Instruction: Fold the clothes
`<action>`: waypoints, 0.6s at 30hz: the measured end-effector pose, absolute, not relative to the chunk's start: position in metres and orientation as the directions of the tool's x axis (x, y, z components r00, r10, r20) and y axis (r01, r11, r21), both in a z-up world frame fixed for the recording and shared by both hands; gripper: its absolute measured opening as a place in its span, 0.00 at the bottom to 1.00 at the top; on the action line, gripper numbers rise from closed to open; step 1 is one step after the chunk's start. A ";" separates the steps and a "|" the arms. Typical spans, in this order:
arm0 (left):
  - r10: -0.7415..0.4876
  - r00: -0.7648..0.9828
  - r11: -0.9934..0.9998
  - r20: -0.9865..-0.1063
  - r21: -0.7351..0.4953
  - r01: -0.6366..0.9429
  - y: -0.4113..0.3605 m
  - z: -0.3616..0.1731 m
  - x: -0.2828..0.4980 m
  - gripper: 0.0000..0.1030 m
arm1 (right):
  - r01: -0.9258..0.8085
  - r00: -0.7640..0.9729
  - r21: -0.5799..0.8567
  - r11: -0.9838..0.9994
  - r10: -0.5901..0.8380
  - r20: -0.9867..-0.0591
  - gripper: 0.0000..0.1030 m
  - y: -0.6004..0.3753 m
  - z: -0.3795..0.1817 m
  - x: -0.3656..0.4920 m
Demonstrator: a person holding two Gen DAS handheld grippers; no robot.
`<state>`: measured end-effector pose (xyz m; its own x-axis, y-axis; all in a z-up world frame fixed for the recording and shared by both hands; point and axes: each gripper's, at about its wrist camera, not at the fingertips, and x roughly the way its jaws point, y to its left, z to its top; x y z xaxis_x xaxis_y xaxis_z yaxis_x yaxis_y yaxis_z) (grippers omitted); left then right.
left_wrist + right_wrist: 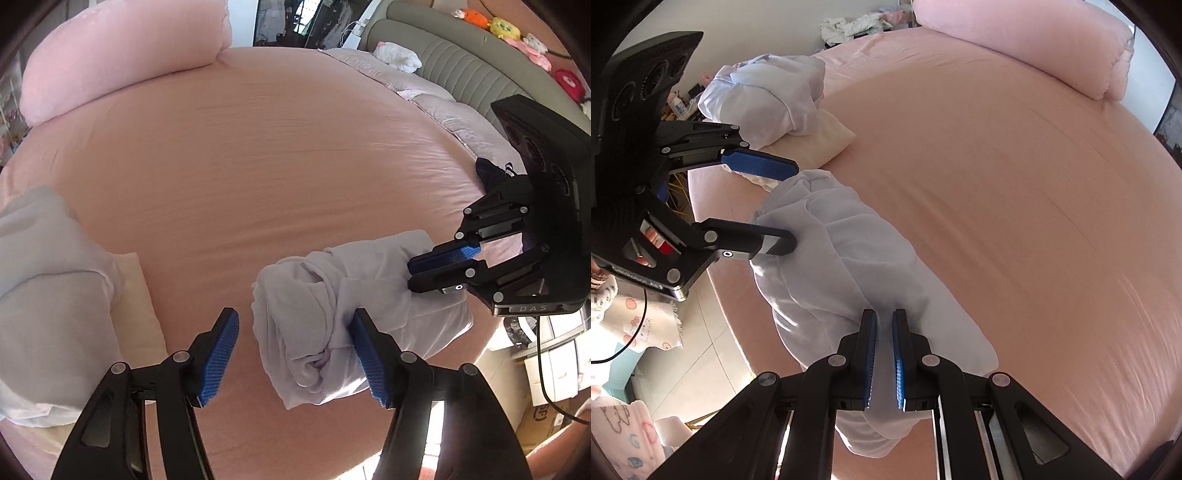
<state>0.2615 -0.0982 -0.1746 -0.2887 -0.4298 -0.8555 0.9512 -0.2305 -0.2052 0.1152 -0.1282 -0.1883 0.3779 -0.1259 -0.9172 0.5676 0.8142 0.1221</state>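
Garment under inspection: a white top [354,314], bundled into a rough roll, is lying near the front edge of the pink bed sheet [258,147]. I am reading it as partly folded at best; its surface is showing loose creases and a puckered end, not flat panels.

My right gripper [884,354] is clenching a pinch of that white cloth, with fabric visibly running between its blue pads [899,369]. My left gripper [295,354] is standing released: its jaws are spread, one finger is lying against the roll's side, and the other is hanging clear over bare sheet. Nothing is being pinched there.

Further out, a second pile of white clothing [768,96] is sitting on a cream cushion [823,136] at the left side of the bed; whether it is folded I cannot tell. A pink duvet [122,51] is lying rolled at the far side of the bed.

Judgement on progress: the task is looking unfinished. The bundle is needing flattening and squaring, and a dark item [491,173] beyond the right gripper is possibly awaiting its turn.
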 end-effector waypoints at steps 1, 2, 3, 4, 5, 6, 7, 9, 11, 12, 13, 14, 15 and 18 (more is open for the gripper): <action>-0.409 -0.336 -0.201 -0.848 -0.275 0.940 -0.099 -0.180 0.270 0.62 | 0.570 0.378 0.129 0.811 -0.120 -0.918 0.07 -0.130 -0.189 0.114; -0.390 -0.383 -0.169 -0.837 -0.343 0.924 -0.100 -0.185 0.278 0.63 | 0.573 0.380 0.140 0.808 -0.110 -0.918 0.07 -0.131 -0.190 0.113; -0.377 -0.423 -0.138 -0.824 -0.401 0.906 -0.101 -0.189 0.285 0.65 | 0.575 0.383 0.151 0.804 -0.101 -0.918 0.07 -0.132 -0.192 0.113; -0.373 -0.438 -0.121 -0.818 -0.425 0.897 -0.101 -0.193 0.288 0.66 | 0.583 0.388 0.167 0.795 -0.091 -0.917 0.07 -0.134 -0.193 0.111; -0.375 -0.437 -0.114 -0.818 -0.427 0.897 -0.097 -0.196 0.289 0.71 | 0.591 0.395 0.184 0.785 -0.082 -0.915 0.07 -0.136 -0.194 0.109; -0.375 -0.433 -0.111 -0.820 -0.424 0.899 -0.096 -0.197 0.288 0.74 | 0.598 0.403 0.202 0.776 -0.073 -0.912 0.07 -0.138 -0.194 0.108; -0.377 -0.431 -0.109 -0.820 -0.423 0.900 -0.096 -0.198 0.286 0.74 | 0.606 0.408 0.217 0.765 -0.066 -0.910 0.08 -0.140 -0.195 0.107; -0.377 -0.424 -0.098 -0.823 -0.420 0.902 -0.098 -0.200 0.282 0.78 | 0.631 0.415 0.242 0.737 -0.058 -0.908 0.09 -0.145 -0.196 0.104; -0.368 -0.416 -0.073 -0.832 -0.420 0.904 -0.098 -0.203 0.281 0.83 | 0.668 0.411 0.256 0.699 -0.058 -0.910 0.20 -0.147 -0.196 0.102; -0.360 -0.409 -0.049 -0.838 -0.421 0.906 -0.098 -0.206 0.283 0.87 | 0.681 0.416 0.273 0.680 -0.052 -0.908 0.25 -0.149 -0.196 0.101; -0.353 -0.402 -0.025 -0.845 -0.421 0.907 -0.098 -0.210 0.285 0.92 | 0.694 0.424 0.288 0.660 -0.051 -0.904 0.26 -0.150 -0.195 0.099; -0.340 -0.400 0.006 -0.851 -0.427 0.904 -0.098 -0.214 0.288 0.96 | 0.707 0.432 0.303 0.638 -0.051 -0.900 0.28 -0.151 -0.194 0.097; -0.336 -0.414 0.024 -0.846 -0.447 0.894 -0.095 -0.216 0.293 0.96 | 0.720 0.440 0.318 0.616 -0.051 -0.896 0.30 -0.152 -0.194 0.095; -0.376 -0.365 -0.008 -0.852 -0.391 0.920 -0.086 -0.207 0.287 0.96 | 0.751 0.460 0.355 0.556 -0.056 -0.886 0.44 -0.153 -0.191 0.082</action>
<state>0.2873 -0.0862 -0.2066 -0.3650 -0.3763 -0.8516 0.9203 -0.0075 -0.3911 0.0822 -0.1532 -0.1913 0.4600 -0.0557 -0.8862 0.7514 0.5561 0.3551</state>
